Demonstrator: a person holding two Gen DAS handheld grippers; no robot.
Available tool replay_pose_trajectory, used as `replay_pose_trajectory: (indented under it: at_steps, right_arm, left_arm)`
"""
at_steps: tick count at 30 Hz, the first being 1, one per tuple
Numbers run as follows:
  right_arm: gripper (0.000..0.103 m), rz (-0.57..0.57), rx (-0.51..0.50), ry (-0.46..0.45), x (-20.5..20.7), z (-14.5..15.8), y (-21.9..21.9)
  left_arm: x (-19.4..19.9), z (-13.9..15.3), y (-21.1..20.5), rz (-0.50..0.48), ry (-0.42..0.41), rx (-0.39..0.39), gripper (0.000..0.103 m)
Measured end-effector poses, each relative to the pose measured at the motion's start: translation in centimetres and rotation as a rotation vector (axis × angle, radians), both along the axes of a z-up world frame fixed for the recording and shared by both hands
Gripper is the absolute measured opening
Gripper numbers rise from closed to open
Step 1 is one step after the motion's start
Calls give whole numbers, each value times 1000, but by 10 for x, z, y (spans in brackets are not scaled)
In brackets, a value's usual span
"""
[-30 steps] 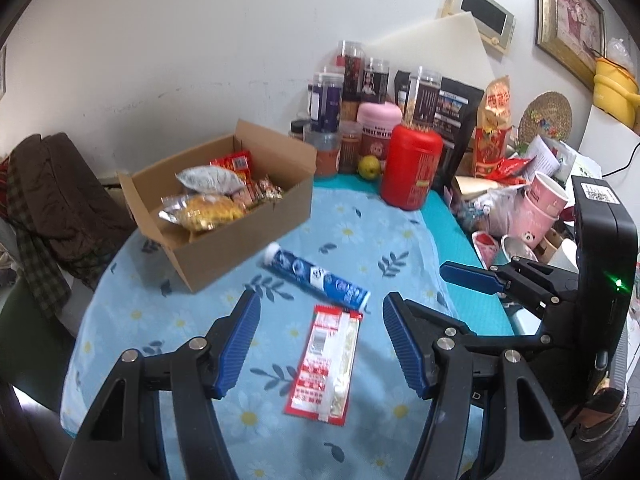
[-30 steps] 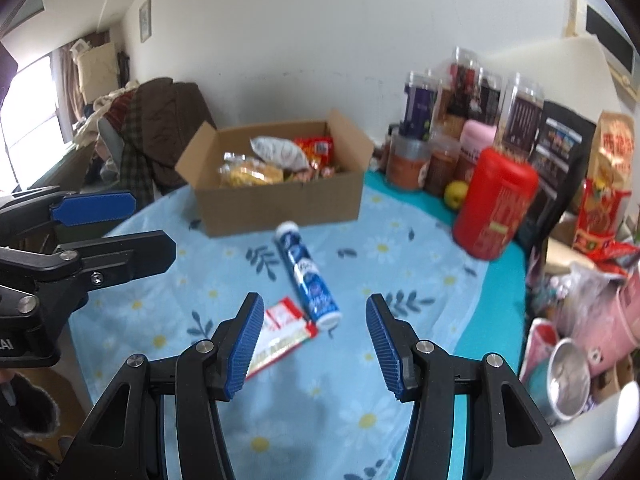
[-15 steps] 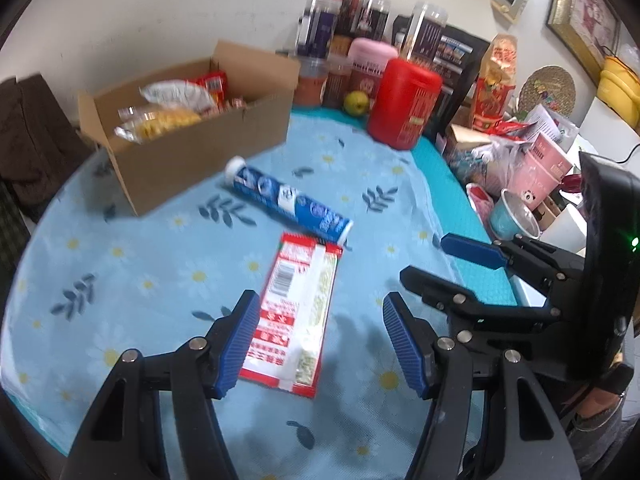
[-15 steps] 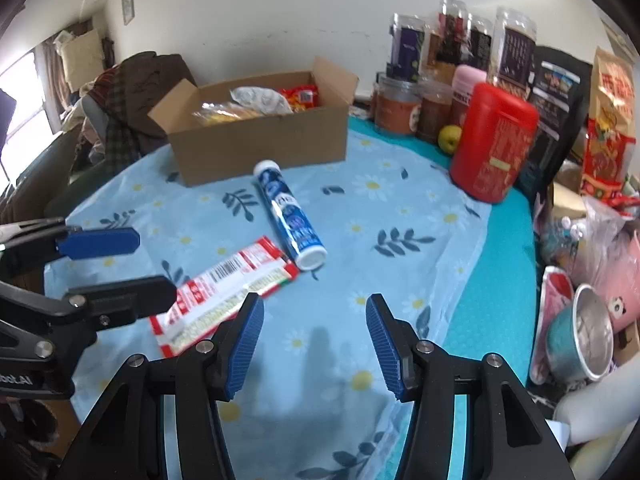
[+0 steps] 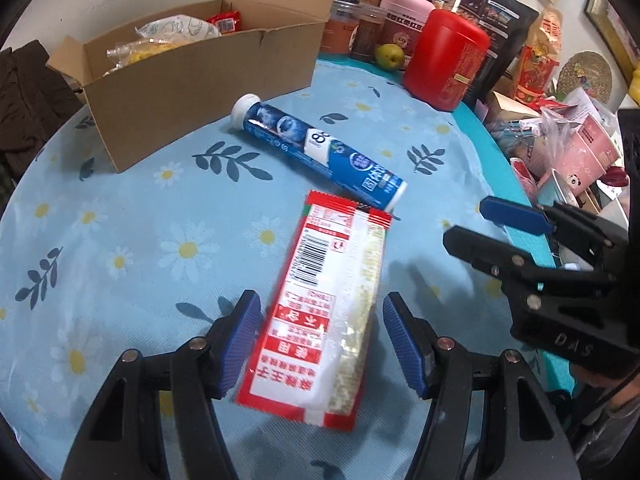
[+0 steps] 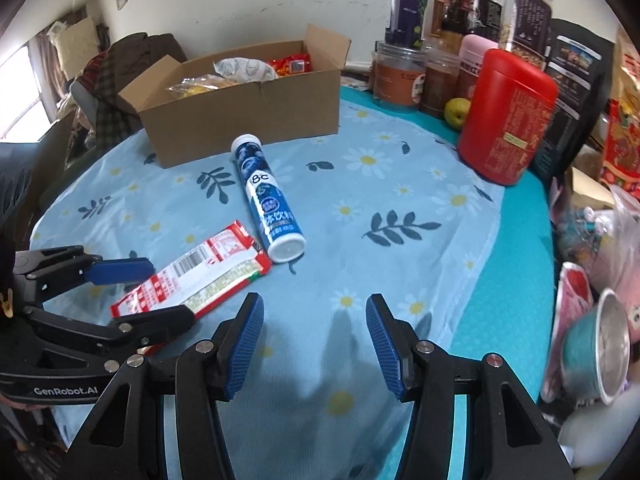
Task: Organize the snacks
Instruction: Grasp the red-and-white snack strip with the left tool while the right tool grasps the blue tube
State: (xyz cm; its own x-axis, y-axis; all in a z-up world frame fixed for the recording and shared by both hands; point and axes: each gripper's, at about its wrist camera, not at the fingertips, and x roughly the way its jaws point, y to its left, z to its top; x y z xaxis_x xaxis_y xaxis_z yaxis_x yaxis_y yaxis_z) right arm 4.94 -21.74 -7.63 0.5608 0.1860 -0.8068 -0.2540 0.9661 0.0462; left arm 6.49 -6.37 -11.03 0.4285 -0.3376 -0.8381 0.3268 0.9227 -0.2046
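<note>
A red and white snack packet [image 5: 325, 304] lies flat on the flowered tablecloth. My left gripper [image 5: 320, 344] is open and low over it, one finger on each side of its near end; it also shows in the right wrist view [image 6: 132, 292]. A blue tube with a white cap [image 5: 320, 152] lies just beyond the packet, also in the right wrist view [image 6: 266, 196]. An open cardboard box [image 5: 192, 76] with several snack bags stands behind. My right gripper [image 6: 314, 344] is open and empty above bare cloth, right of the packet [image 6: 192, 280].
A red canister [image 6: 506, 120], a green pear [image 6: 456, 112], jars [image 6: 404, 40] and dark bags crowd the back right. Pink cups, a metal cup [image 6: 600, 352] and plastic bags fill the right edge. A chair with dark clothes [image 6: 116, 72] stands at the far left.
My left gripper moved down and forward until its open fingers straddle the snack packet. My right gripper also came lower and closer to the table. Nothing on the table shifted.
</note>
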Motion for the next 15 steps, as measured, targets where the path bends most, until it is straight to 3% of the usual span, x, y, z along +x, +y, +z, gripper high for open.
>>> replay_pose_trajectory:
  at_steps: [13,15]
  right_arm:
    - [56,111,50,67,61,-17,22]
    - [49,126,64,85,66,-20,25]
  left_arm:
    - [5,1,4,-20,34,-62,63]
    - [5,0,2,-28,36,-61,63]
